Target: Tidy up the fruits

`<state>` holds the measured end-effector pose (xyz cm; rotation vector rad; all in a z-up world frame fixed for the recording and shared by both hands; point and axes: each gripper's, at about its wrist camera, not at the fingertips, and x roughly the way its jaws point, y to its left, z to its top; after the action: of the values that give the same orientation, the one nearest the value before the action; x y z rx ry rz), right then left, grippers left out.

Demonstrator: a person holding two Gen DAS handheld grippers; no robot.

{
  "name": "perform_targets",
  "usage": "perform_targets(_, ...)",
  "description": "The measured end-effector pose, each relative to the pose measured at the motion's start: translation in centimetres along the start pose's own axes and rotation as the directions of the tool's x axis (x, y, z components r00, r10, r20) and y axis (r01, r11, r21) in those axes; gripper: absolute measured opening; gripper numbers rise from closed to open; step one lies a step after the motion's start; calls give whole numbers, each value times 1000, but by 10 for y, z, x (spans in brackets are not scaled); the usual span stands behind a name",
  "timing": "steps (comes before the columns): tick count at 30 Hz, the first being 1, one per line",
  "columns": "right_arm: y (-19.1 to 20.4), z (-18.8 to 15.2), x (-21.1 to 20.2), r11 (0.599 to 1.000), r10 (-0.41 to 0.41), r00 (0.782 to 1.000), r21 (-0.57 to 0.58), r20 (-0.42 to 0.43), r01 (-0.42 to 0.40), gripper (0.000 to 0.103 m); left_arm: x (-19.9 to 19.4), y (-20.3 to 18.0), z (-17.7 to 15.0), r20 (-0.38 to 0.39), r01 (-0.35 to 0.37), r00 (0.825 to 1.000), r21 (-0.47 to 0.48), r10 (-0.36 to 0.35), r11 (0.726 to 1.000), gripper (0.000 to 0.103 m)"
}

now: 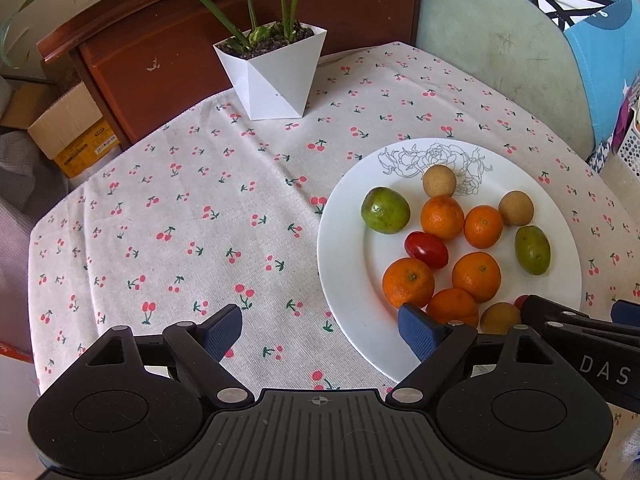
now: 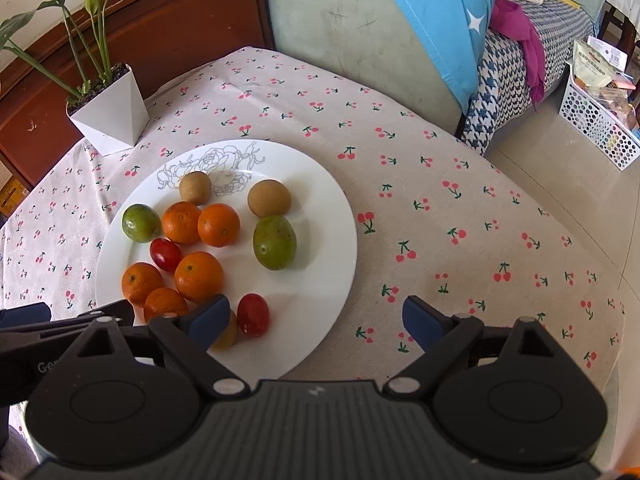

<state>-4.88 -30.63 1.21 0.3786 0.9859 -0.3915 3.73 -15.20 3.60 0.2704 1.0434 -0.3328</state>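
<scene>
A white plate (image 2: 320, 184) w/ a line-drawn rose on its far rim is seen on a cherry-print tablecloth (image 1: 180, 220). On it are gathered five small oranges (image 2: 199, 276), two green fruits (image 2: 275, 242), two red cherry tomatoes (image 2: 253, 314) and brown round fruits (image 2: 269, 197) – one more brownish fruit is half hidden behind a pad at the near rim. All fruit is on the plate; none is seen on the cloth.

The left gripper (image 1: 320, 330) is held w/ jaws spread wide, nothing between them – one blue pad over bare cloth, the other over the plate's near-left edge. The right gripper (image 2: 316, 320) is likewise spread, empty; its left pad sits just beside a tomato.

Lettering: "DAS" is read on the right gripper's body in the left view; "Ge…" is partly read on the left gripper's body in the right view. A white faceted plant pot (image 1: 272, 72) stands at the table's far side. A cardboard box (image 1: 68, 132) w/ a yellow label – text too small to read – sits left of the table.
</scene>
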Motion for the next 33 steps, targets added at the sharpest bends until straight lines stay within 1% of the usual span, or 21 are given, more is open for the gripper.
perform_targets(22,-1,-3,-2,1000,-11,1000,-5,7,11,93,-8,-1,-1,16,-4,1000,20,3,1000,87)
perform_targets(33,8,-6,-7,999,14,1000,-43,24,-13,93,-18,9,-6,34,-16,999,12,15,1000,87)
